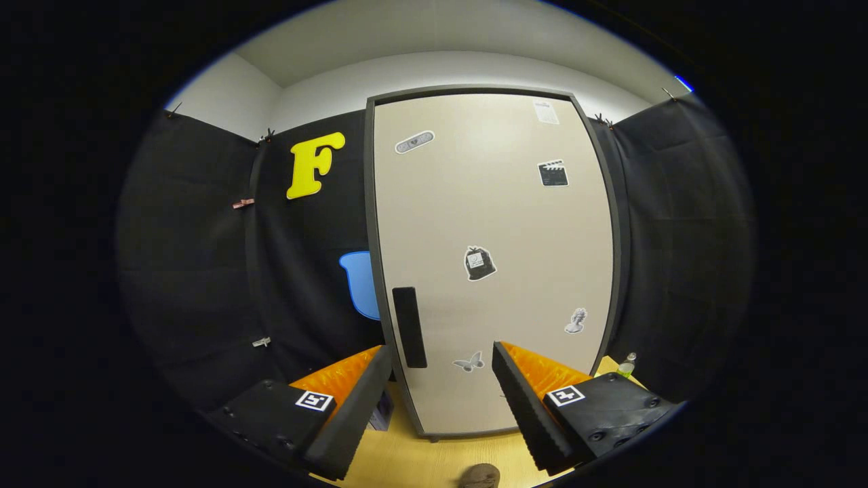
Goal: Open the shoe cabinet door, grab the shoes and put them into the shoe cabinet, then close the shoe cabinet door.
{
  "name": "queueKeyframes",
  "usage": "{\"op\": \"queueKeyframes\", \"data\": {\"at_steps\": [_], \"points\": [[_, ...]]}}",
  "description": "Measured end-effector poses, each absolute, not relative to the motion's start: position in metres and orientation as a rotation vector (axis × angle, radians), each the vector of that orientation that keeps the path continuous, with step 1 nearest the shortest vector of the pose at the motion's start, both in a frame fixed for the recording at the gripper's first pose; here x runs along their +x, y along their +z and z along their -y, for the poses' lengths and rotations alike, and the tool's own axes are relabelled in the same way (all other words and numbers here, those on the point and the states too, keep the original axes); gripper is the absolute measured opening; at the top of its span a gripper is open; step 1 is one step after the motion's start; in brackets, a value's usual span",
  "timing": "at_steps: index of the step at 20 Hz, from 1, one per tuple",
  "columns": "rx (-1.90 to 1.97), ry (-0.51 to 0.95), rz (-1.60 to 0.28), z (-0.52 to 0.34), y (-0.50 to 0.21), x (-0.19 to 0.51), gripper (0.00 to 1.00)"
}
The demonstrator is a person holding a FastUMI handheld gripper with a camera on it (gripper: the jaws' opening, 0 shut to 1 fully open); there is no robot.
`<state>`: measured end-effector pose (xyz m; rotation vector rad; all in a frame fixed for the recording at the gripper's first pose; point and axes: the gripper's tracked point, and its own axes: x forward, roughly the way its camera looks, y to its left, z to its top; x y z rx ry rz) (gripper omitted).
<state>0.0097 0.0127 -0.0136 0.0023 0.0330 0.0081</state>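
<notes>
The shoe cabinet (491,224) stands upright just beyond my fingers, its beige door closed and dotted with small stickers. A black vertical handle (409,327) sits on the door's lower left, close to my left finger's tip (369,386). My gripper (441,359) is open, its two black ribbed fingers wide apart with nothing between them, aimed at the door's lower part. Low down between the fingers, a brownish rounded thing (480,476) lies on the wooden floor, possibly a shoe; little of it shows.
The cabinet stands on a light wooden floor (434,454). Black cloth walls close in on the left and right. A small bottle (627,364) stands at the cabinet's right foot. A dark object (383,412) is tucked by the cabinet's lower left corner.
</notes>
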Motion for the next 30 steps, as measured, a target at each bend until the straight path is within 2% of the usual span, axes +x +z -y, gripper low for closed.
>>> {"op": "queueKeyframes", "data": {"at_steps": [11, 20, 22, 24, 26, 27, 29, 30], "points": [[0.005, -0.014, -0.071, -0.04, -0.047, 0.093, 0.98], [-0.018, -0.09, -0.088, -0.033, -0.063, 0.142, 0.98], [-0.021, -0.106, -0.09, -0.031, -0.065, 0.145, 0.85], [-0.018, -0.095, -0.098, -0.035, -0.071, 0.151, 0.83], [-0.031, -0.106, -0.087, -0.037, -0.067, 0.151, 0.59], [-0.042, -0.117, -0.087, -0.037, -0.068, 0.151, 0.5], [-0.053, -0.104, -0.097, -0.04, -0.074, 0.155, 0.5], [-0.06, -0.112, -0.086, -0.04, -0.068, 0.149, 0.43]]}}
